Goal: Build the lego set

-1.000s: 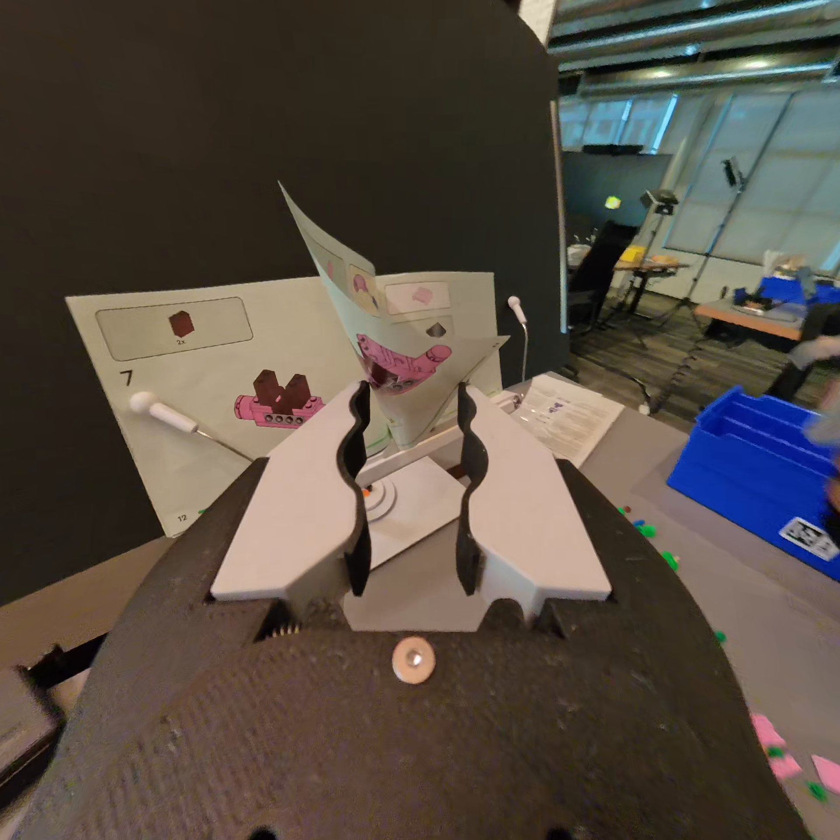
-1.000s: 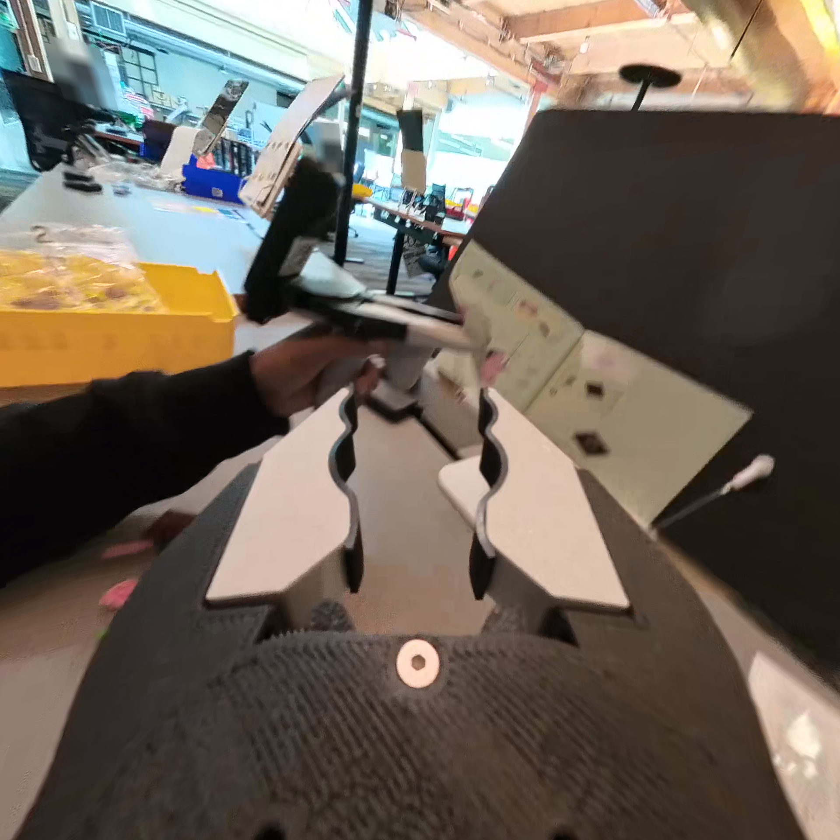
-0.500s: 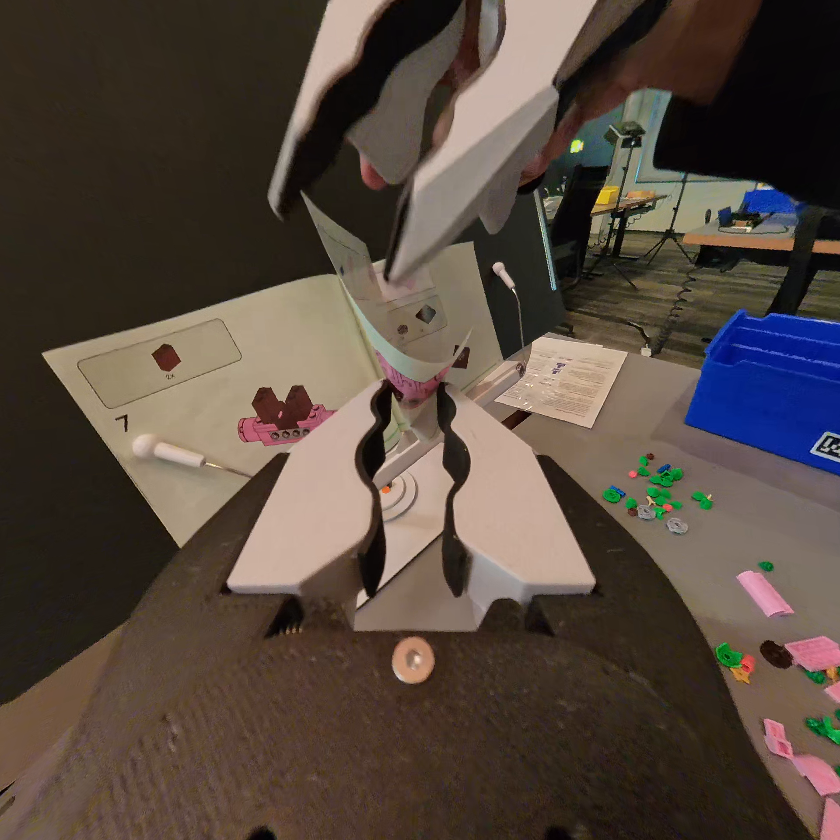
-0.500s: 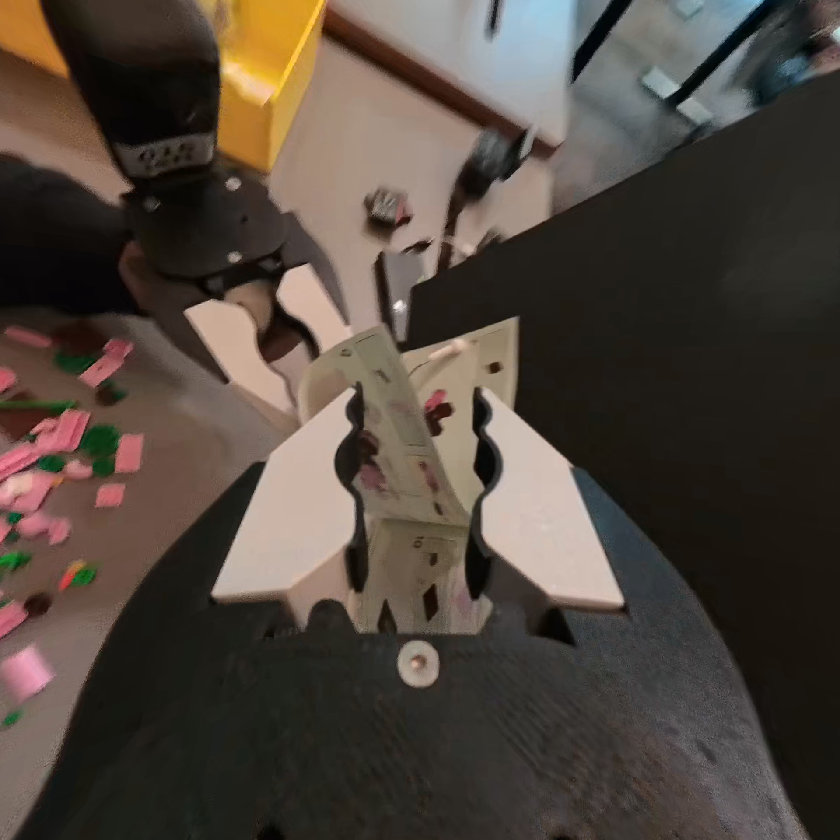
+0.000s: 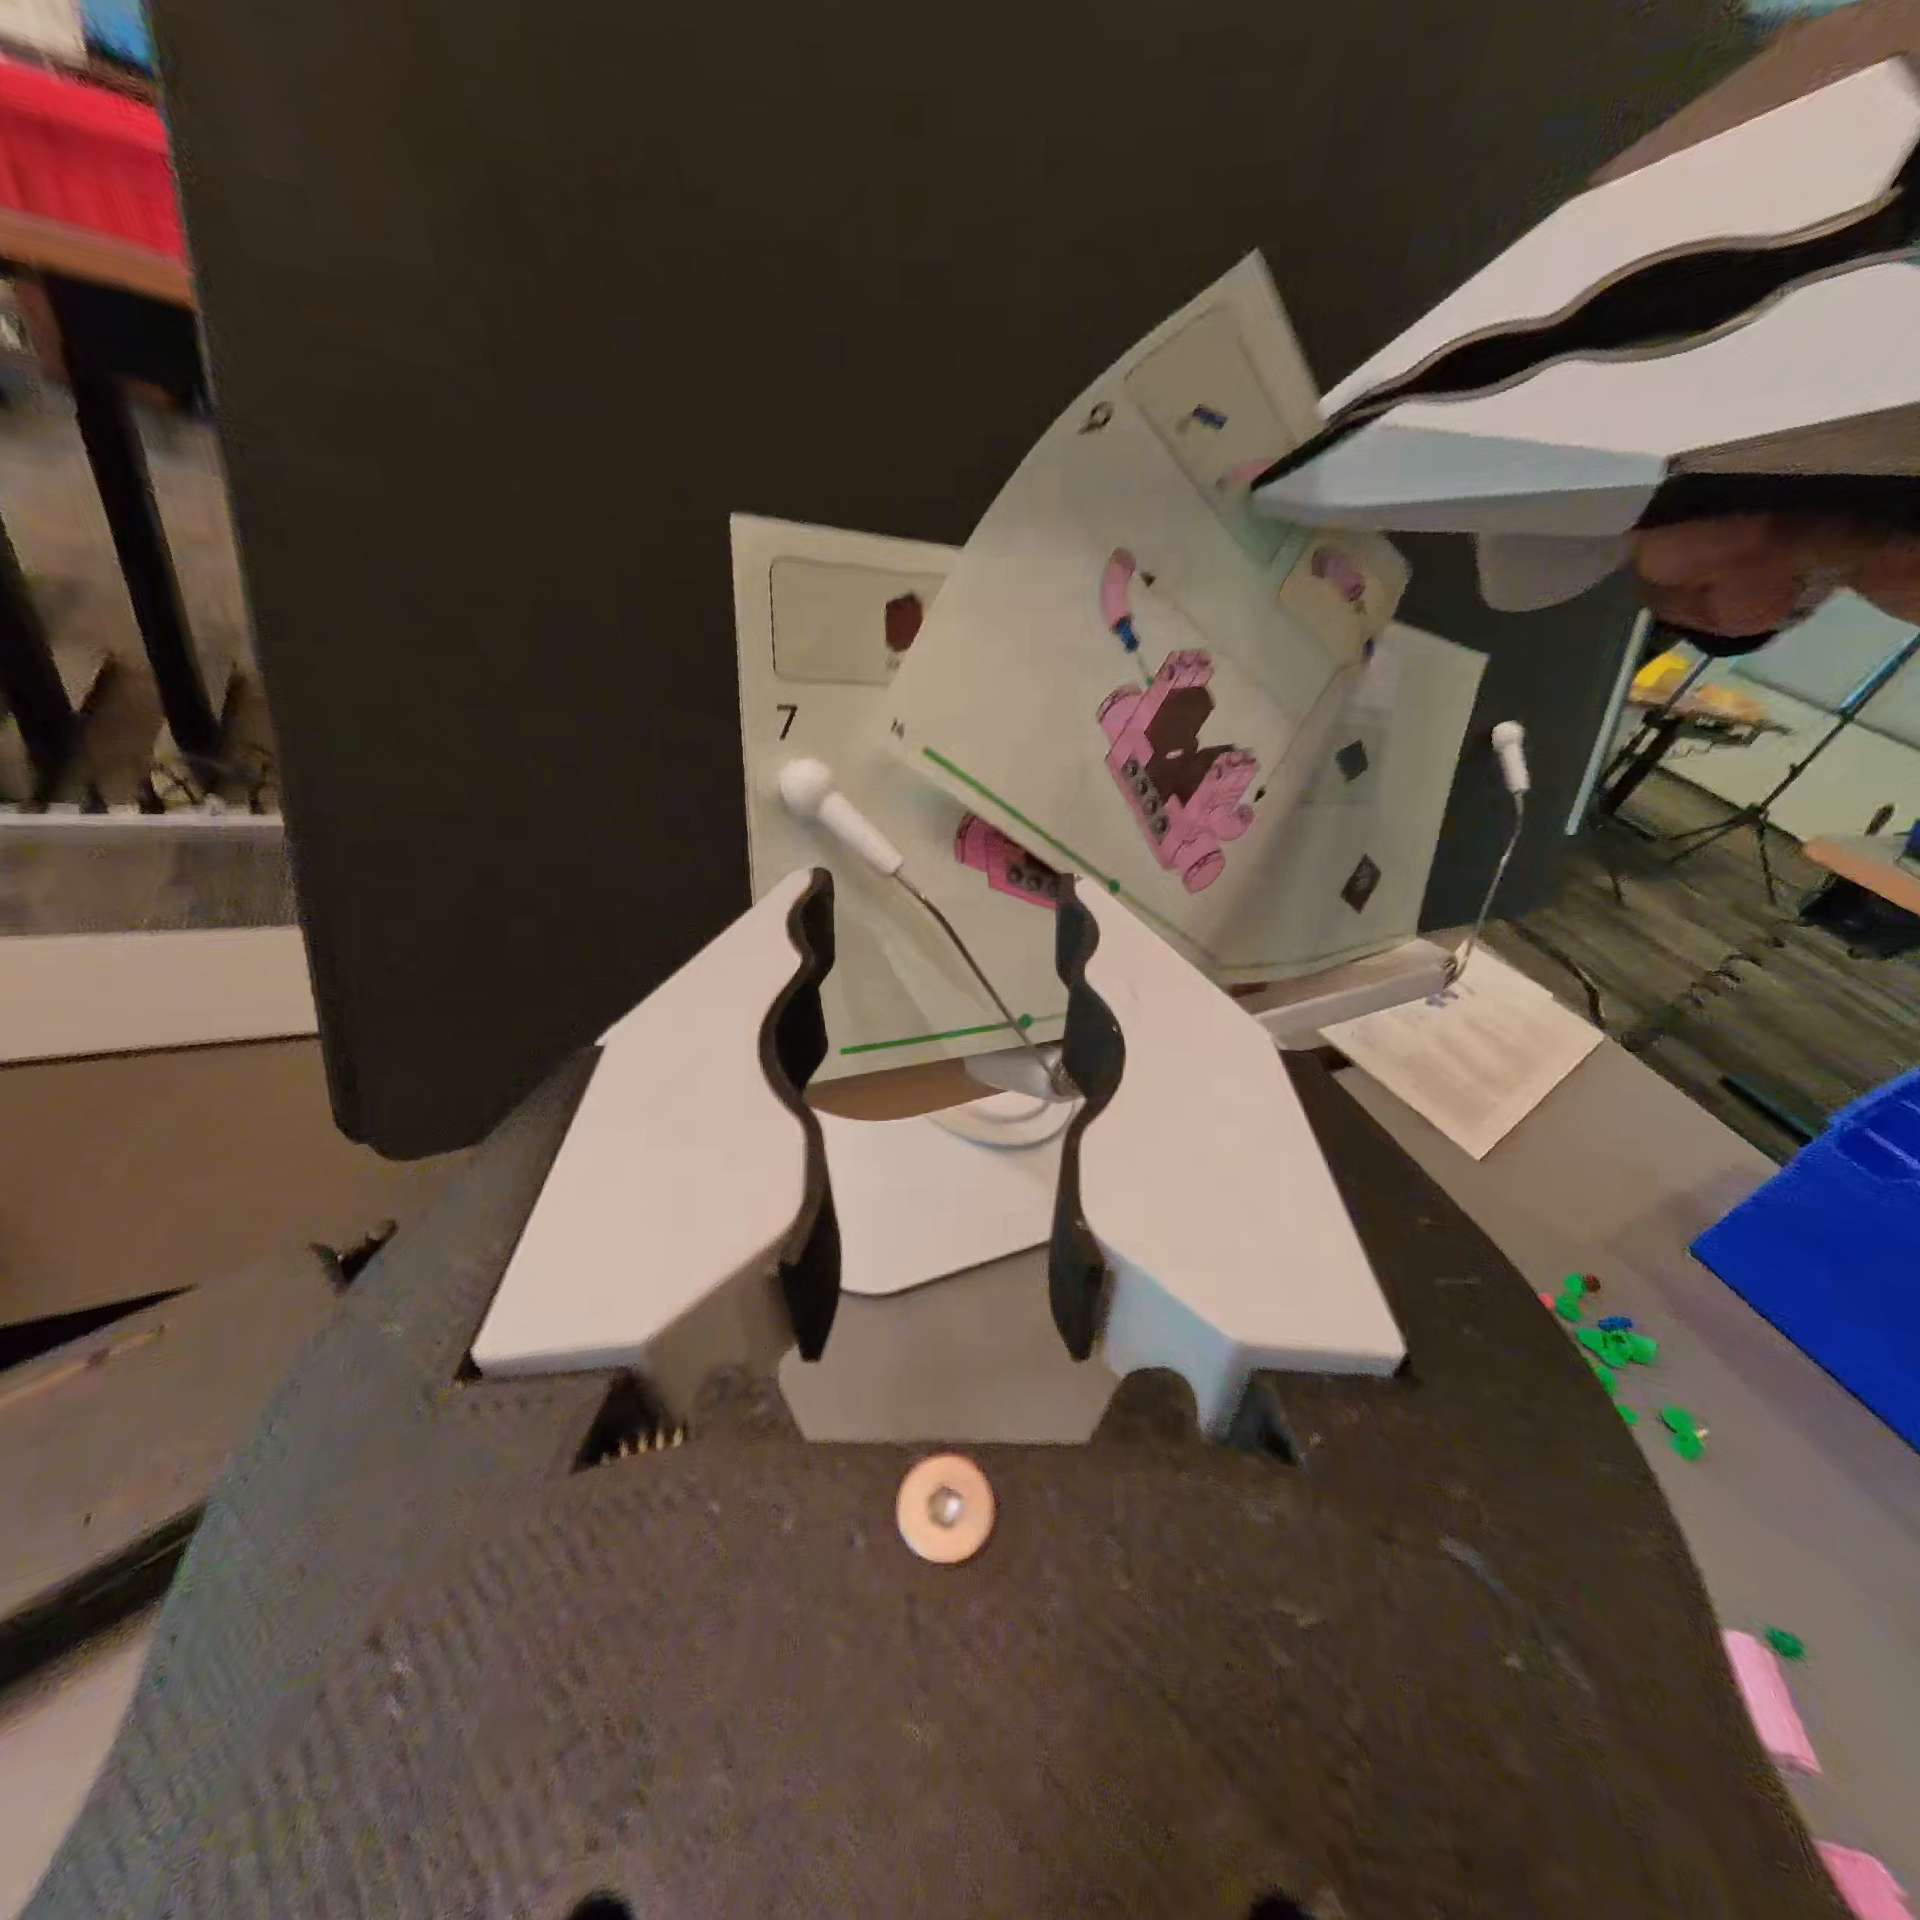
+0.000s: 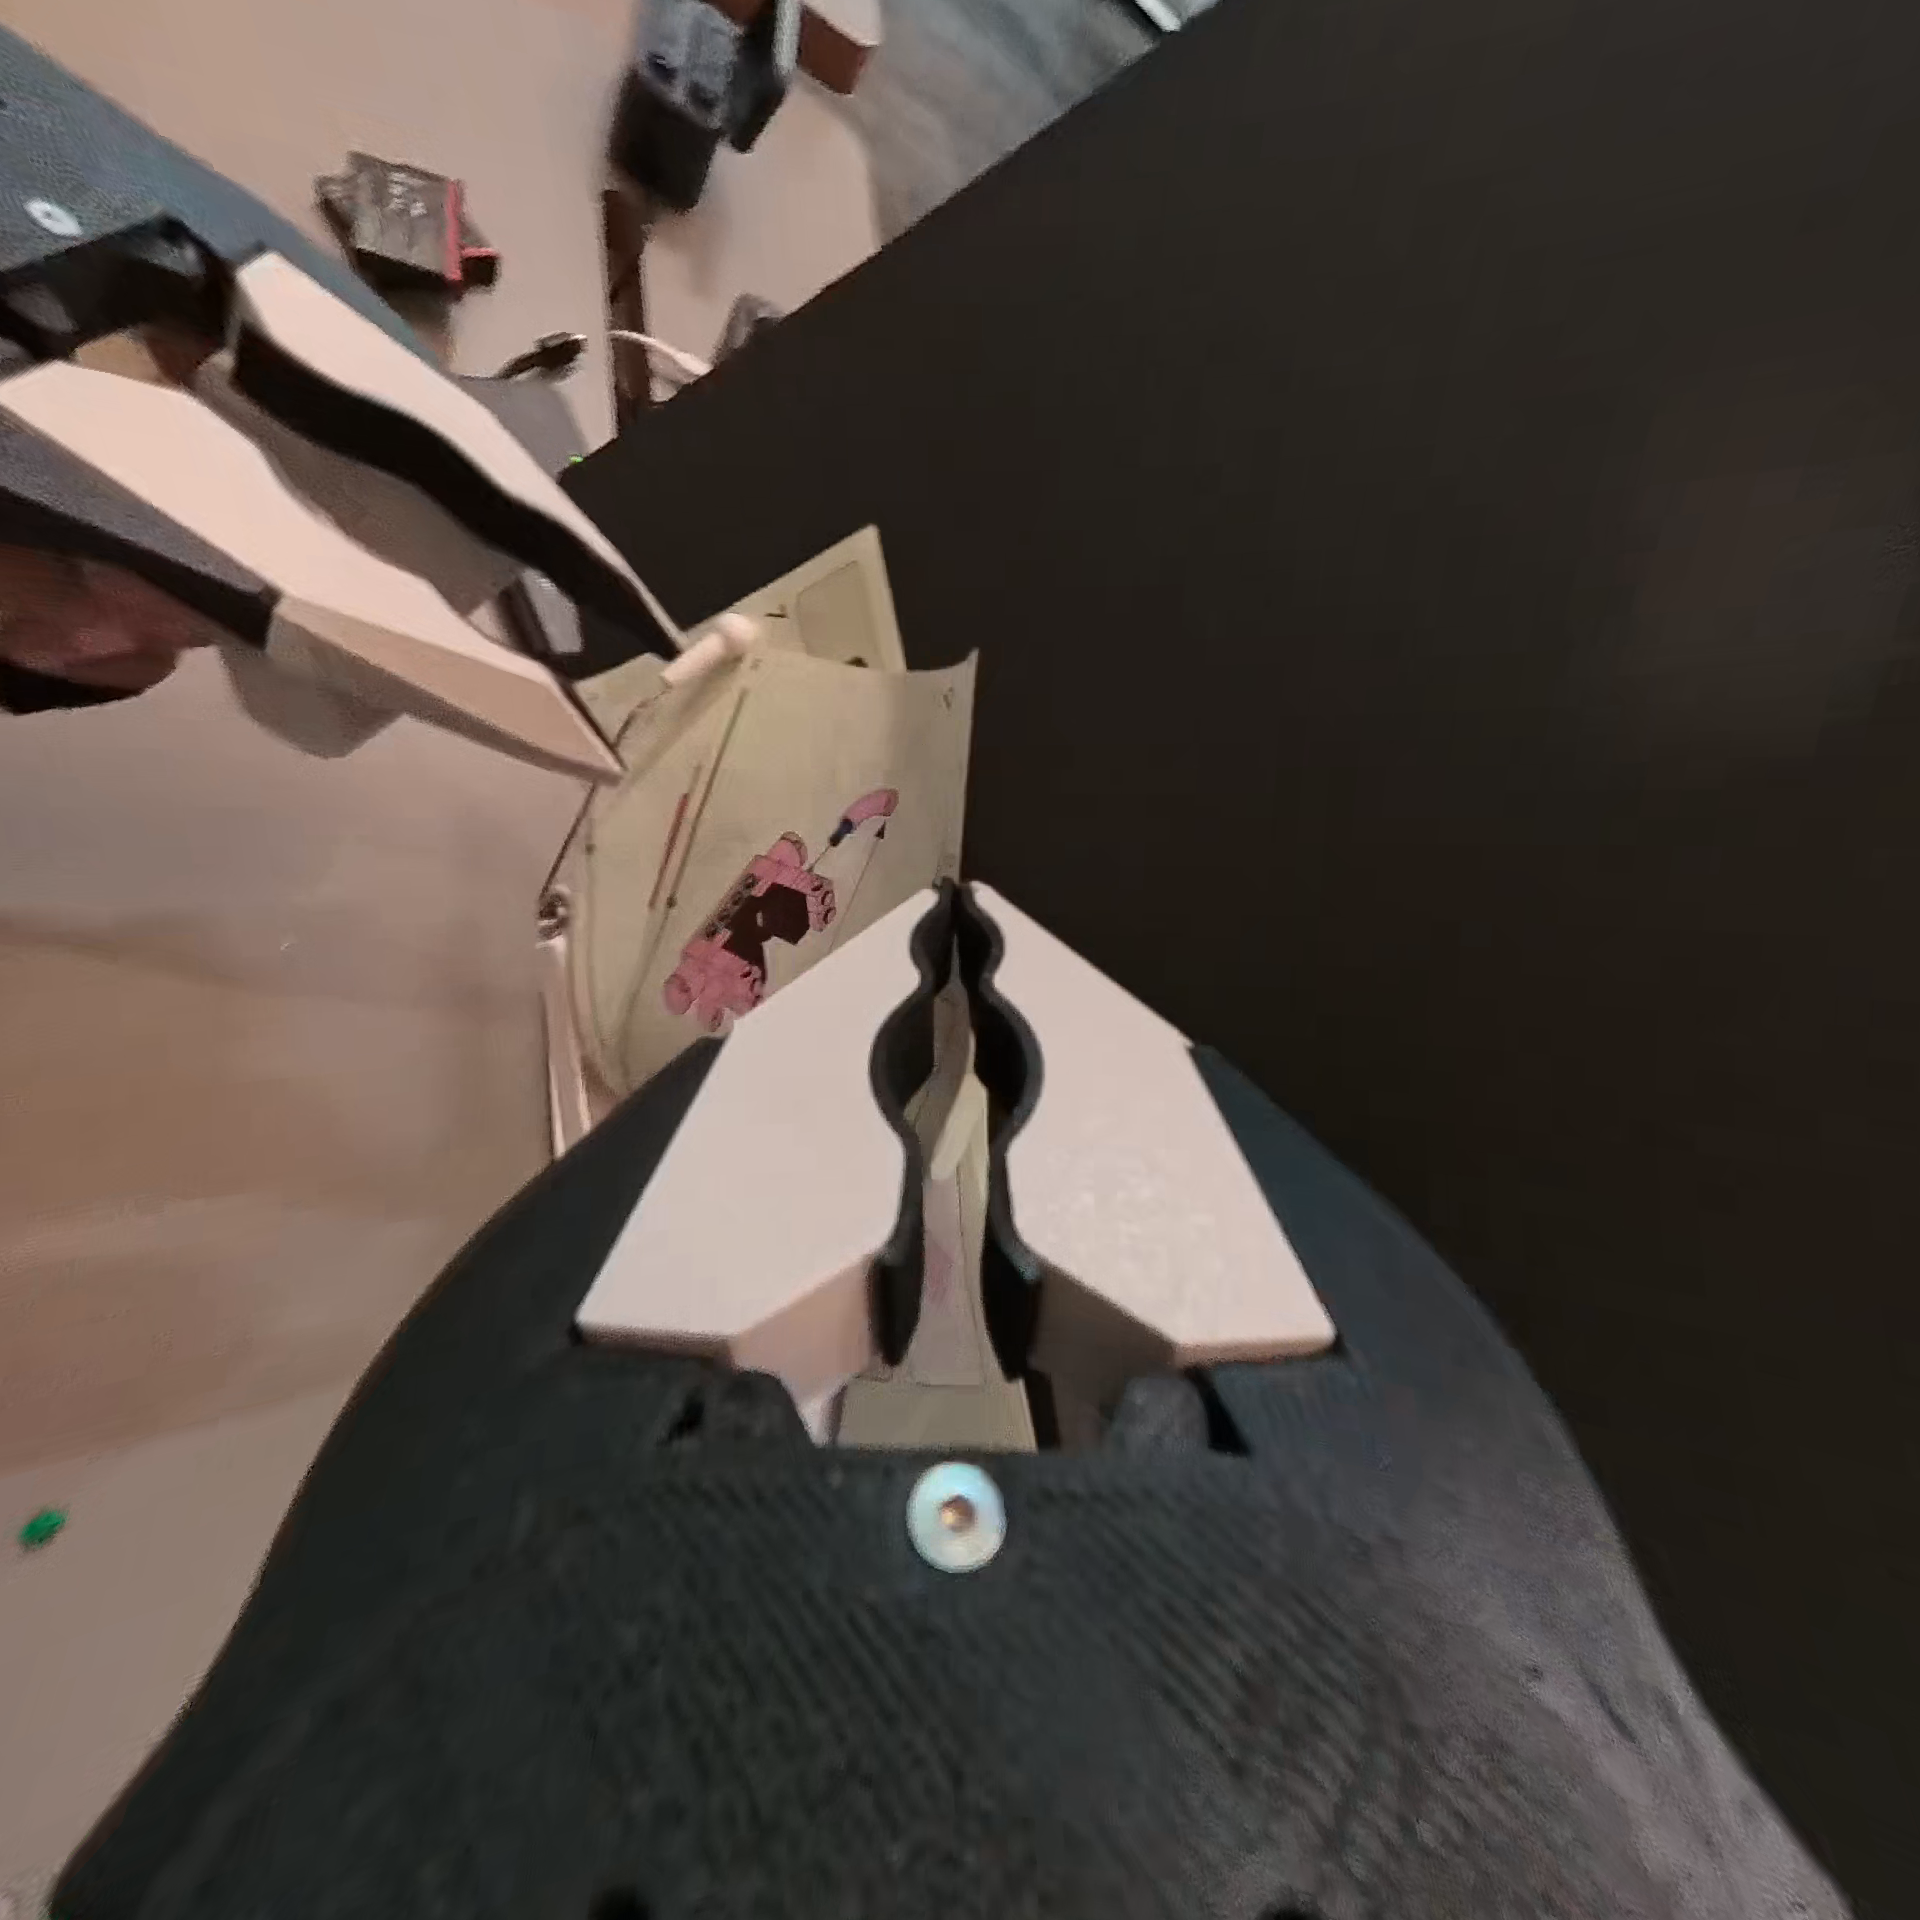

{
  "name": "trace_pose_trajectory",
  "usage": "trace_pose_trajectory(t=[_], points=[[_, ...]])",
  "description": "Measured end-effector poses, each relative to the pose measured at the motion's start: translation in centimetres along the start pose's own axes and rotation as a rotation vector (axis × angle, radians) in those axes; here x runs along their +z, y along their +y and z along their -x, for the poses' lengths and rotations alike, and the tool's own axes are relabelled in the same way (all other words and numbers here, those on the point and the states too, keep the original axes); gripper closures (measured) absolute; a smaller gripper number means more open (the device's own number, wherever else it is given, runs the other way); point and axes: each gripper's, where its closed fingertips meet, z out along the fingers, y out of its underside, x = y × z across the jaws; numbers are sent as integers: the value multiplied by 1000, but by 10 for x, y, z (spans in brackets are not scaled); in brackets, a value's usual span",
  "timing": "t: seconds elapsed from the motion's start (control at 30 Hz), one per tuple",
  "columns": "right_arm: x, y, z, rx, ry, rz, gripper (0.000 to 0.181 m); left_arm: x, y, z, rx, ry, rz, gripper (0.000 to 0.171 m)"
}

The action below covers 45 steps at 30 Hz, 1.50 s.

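The lego instruction booklet [image 5: 831, 665] stands open on a white wire holder [image 5: 831, 805] against a black board [image 5: 623, 416]. One pale green page [image 5: 1091, 727] is lifted and curls toward the right. My right gripper [image 5: 1268, 483] is shut on that page's upper corner. In the right wrist view the page [image 6: 748, 831] runs between its closed fingers, with the right gripper [image 6: 951, 894] beside the board. My left gripper [image 5: 945, 894] is open and empty, just in front of the booklet's lower edge. It also shows in the right wrist view [image 6: 649, 712], upper left.
A blue bin [image 5: 1849, 1247] stands on the grey table at the right. Loose green pieces [image 5: 1616, 1351] and pink pieces [image 5: 1766, 1704] lie near it. A printed sheet [image 5: 1455, 1049] lies behind the holder. The black board [image 6: 1455, 623] fills the right wrist view's right side.
My right gripper has shut on the lifted page and drawn it toward the right. My left gripper has opened wider and no longer has the page between its fingers.
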Motion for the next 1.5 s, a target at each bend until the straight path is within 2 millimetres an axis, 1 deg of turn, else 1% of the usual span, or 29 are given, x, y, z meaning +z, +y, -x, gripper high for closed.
trace_pose_trajectory(t=[0.07,0.13,0.17,0.23,0.3,0.43,0.5,0.6,0.73,0.9,1.03,1.07,1.13,1.27,1.33,1.4,1.43,1.5], points=[[0,4,-3,2,58,4,181,5,4,3,-2,-28,23,133],[0,5,0,12,71,-3,181,6,3,7,10,-74,11,145],[1,5,2,22,64,-7,181,8,5,7,16,-77,21,153],[2,5,5,40,57,-8,181,9,7,3,24,-58,27,163],[4,5,4,55,66,-3,181,8,5,0,20,-41,3,165],[12,9,3,83,91,22,181,5,3,-1,12,-48,-77,168],[16,10,6,81,79,23,181,4,2,-3,64,-74,-126,168],[22,10,10,62,72,28,181,4,0,-8,178,-122,-156,169],[26,2,16,5,64,3,181,5,1,-12,265,-153,-154,168],[34,-11,23,-77,59,-34,181,8,2,-18,309,-128,-126,168],[42,-14,28,-134,66,-39,181,10,3,-19,327,-128,-112,167],[43,-15,27,-126,77,-39,179,10,4,-19,323,-125,-108,167],[43,-18,28,-96,82,-50,168,11,4,-18,312,-120,-101,167],[39,-23,29,-54,107,-73,152,11,4,-18,305,-113,-89,166],[32,-22,26,-21,152,-68,142,10,4,-18,309,-112,-87,166],[19,-19,23,25,199,-59,133,8,1,-18,313,-111,-100,165],[9,-16,23,58,220,-63,131,5,-2,-18,313,-111,-117,162],[-16,-12,32,164,231,-101,128,-3,-13,-22,311,-89,-163,157]])
